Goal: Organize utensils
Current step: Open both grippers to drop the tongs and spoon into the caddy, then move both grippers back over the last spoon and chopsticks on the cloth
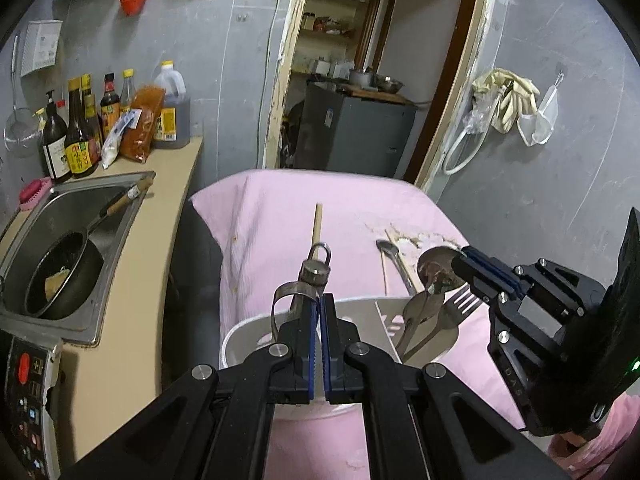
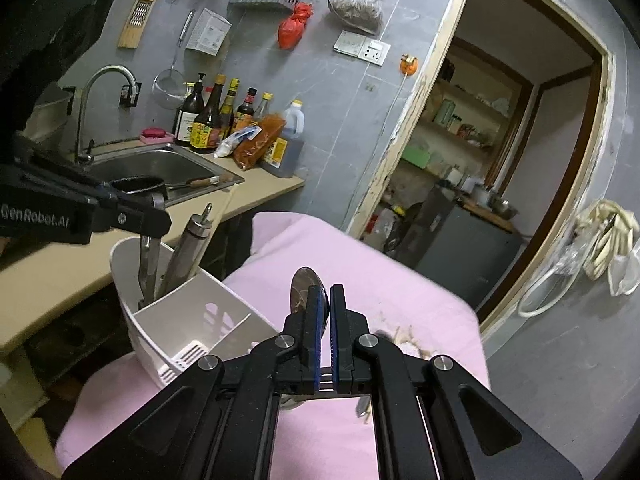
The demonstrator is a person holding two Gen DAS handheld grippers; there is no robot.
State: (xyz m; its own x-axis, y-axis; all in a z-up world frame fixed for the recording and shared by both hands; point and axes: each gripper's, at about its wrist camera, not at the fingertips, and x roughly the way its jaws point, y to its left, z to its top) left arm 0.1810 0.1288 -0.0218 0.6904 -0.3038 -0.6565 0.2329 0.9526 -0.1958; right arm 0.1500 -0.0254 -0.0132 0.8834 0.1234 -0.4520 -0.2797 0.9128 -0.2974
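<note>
A white divided utensil holder (image 2: 192,320) stands on the pink-covered table (image 2: 360,276); it also shows in the left wrist view (image 1: 360,308). My left gripper (image 1: 320,304) is shut on a flat metal utensil handle (image 1: 286,292) standing in the holder's left compartment, beside a round steel handle (image 1: 316,270). My right gripper (image 2: 325,296) is shut on a metal spoon (image 2: 301,284), its bowl up; in the left wrist view that spoon (image 1: 434,266) is held over the holder's right side, where several spoons and a fork (image 1: 432,316) lean. A chopstick (image 1: 318,224) and another spoon (image 1: 394,258) lie on the cloth.
A counter with a steel sink (image 1: 76,216) holding a black pan (image 1: 60,276) runs to the left, with sauce bottles (image 1: 80,132) at the back. An open doorway (image 1: 360,80) is behind the table. Crumbs and stains (image 2: 400,338) lie on the cloth.
</note>
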